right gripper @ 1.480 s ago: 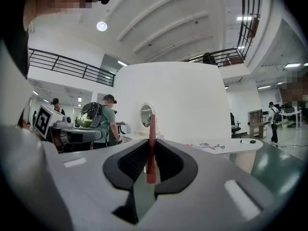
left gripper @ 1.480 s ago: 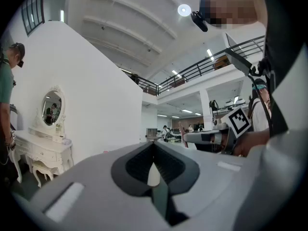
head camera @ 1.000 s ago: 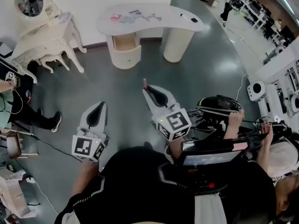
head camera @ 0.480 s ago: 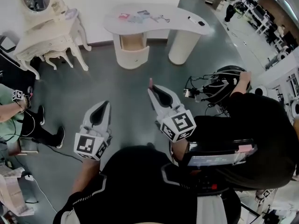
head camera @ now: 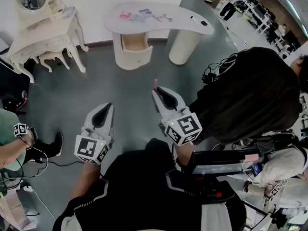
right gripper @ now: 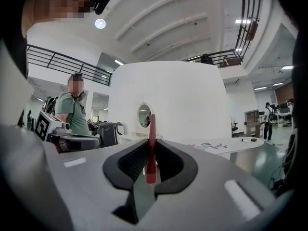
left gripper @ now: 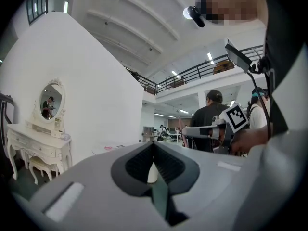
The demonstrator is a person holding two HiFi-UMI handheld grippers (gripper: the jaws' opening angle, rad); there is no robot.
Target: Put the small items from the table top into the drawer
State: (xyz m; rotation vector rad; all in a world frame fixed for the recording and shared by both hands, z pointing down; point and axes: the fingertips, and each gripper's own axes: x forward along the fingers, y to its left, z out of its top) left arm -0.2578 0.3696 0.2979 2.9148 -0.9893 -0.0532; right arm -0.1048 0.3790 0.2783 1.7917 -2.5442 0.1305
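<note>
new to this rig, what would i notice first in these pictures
Two grey grippers with marker cubes fill the lower middle of the head view: the left gripper shut and empty, the right gripper shut on a thin red stick. Beyond them stands a curved white table with small items on top and its drawer open.

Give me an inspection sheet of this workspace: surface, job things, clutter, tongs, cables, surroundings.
Surface: white curved table, ahead across the grey floor.
Job's things: small items scattered on the tabletop; drawer beneath it open.
Clutter: nothing seen.
Grippers: left tongs shut, empty; right tongs shut on a thin red stick.
Cables: one cable trailing on the floor, lower left.
Surroundings: white dresser with oval mirror; person in black close on the right; another person's green sleeve at left.
</note>
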